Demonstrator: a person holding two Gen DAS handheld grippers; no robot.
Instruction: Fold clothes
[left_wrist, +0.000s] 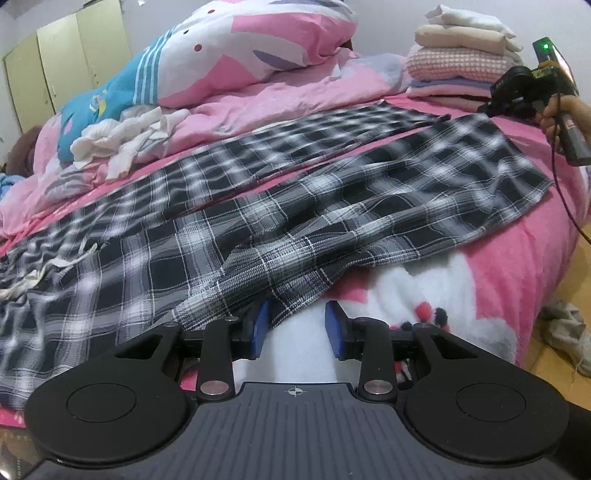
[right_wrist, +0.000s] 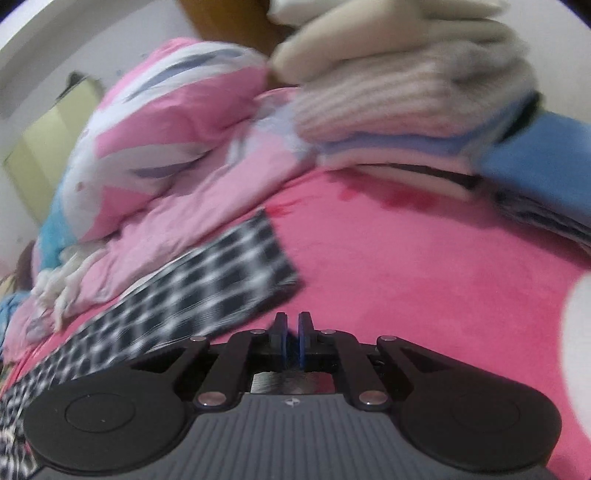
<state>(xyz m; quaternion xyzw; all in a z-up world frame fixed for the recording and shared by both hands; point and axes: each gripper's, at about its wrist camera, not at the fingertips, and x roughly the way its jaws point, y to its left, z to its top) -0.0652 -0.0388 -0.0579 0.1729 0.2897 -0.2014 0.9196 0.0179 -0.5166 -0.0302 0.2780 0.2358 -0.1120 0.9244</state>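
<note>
Plaid trousers (left_wrist: 295, 192) sprawl across the pink bed (left_wrist: 517, 236), soft, light and floppy, so a hem corner looks the best hold. Left gripper (left_wrist: 297, 326) stands apart over a fold; right gripper (right_wrist: 291, 334) is pinched together, empty.

Spread across the bed (left_wrist: 517, 266): checked trousers (left_wrist: 295, 206), with heaped quilt (left_wrist: 236, 66) behind and stacked folded clothes (left_wrist: 458, 66) at far right.
</note>
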